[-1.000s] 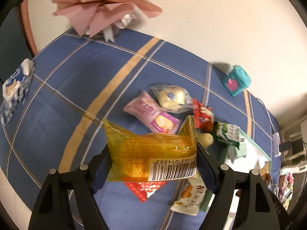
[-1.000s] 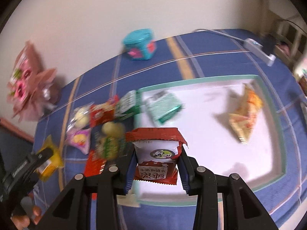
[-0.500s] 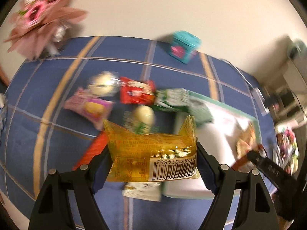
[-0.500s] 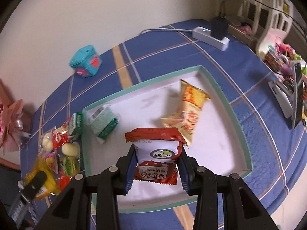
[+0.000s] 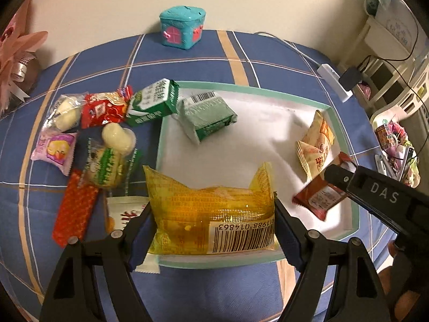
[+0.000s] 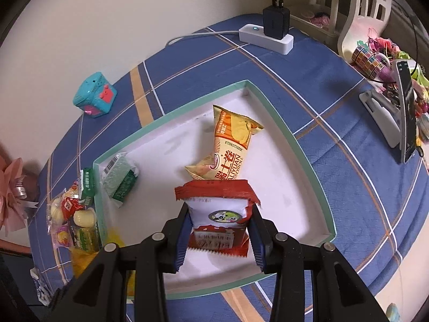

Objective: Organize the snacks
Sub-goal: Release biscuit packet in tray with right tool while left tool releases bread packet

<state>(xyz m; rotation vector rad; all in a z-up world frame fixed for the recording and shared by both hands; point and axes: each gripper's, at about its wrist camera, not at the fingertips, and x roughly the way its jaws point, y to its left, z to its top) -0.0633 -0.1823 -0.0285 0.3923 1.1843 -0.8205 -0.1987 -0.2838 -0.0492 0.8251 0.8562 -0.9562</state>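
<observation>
My left gripper (image 5: 213,230) is shut on a yellow snack packet (image 5: 211,209) with a barcode, hanging over the near rim of the white, mint-edged tray (image 5: 241,86). My right gripper (image 6: 218,230) is shut on a red-and-white packet (image 6: 218,214) above the tray (image 6: 295,139) floor; in the left wrist view that gripper (image 5: 332,177) reaches in from the right with the same packet (image 5: 319,198). Inside the tray lie a green packet (image 5: 206,115) and an orange roll packet (image 6: 230,147). A pile of loose snacks (image 5: 102,134) sits on the blue checked cloth left of the tray.
A teal toy house box (image 5: 182,28) stands at the far edge by the wall. A pink paper bouquet (image 5: 16,53) is at the far left. A white power strip (image 6: 265,37) with a black plug and a phone on a stand (image 6: 402,112) sit to the right.
My left gripper has swept right with the yellow packet, from over the cloth to the tray's near rim. My right gripper has shifted farther over the tray, red-and-white packet still gripped.
</observation>
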